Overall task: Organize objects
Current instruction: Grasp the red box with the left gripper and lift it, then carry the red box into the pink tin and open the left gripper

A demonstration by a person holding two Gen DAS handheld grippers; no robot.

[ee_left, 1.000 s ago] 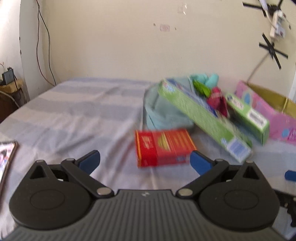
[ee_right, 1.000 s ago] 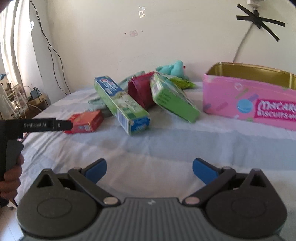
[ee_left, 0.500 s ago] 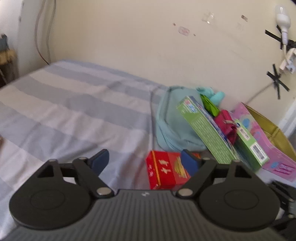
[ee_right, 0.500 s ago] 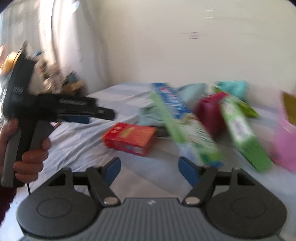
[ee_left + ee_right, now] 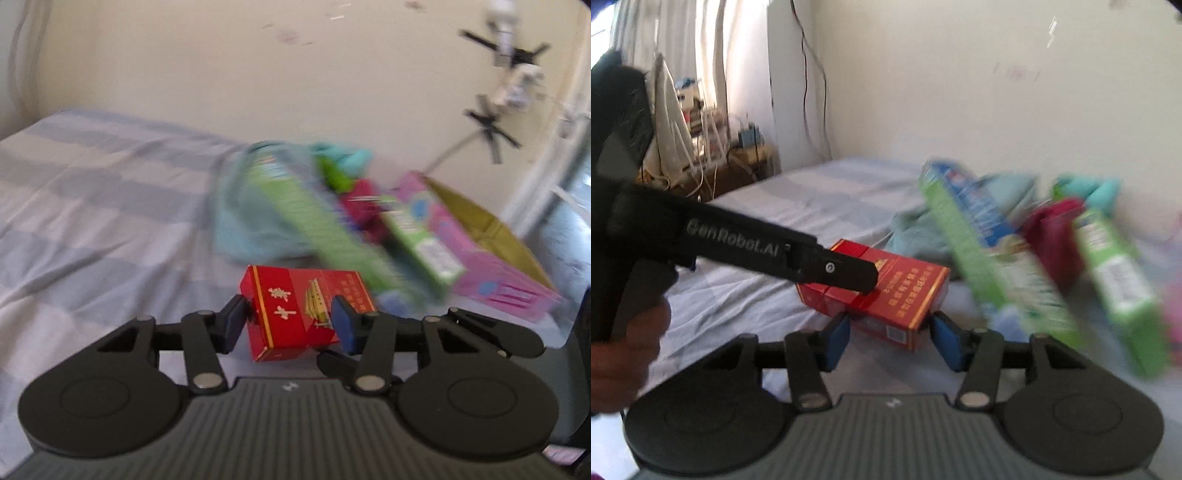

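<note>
A red box (image 5: 295, 306) with gold print lies on the striped bed (image 5: 92, 206). My left gripper (image 5: 290, 321) has its blue pads on either side of the box and looks closed on it. In the right wrist view the same red box (image 5: 886, 291) sits between the pads of my right gripper (image 5: 892, 338), which stand apart just off its near end. The left gripper's black body (image 5: 746, 247) reaches in from the left over the box.
Behind the box lie a long green toothpaste box (image 5: 982, 251), a second green box (image 5: 1119, 288), a maroon pouch (image 5: 1052, 236) and teal cloth (image 5: 251, 221). A pink tin (image 5: 491, 258) with a gold inside stands at the right. A wall runs behind the bed.
Both grippers moved in on the red box. The left jaws narrowed from wide open onto the box. The right jaws also narrowed and swung left toward the box.
</note>
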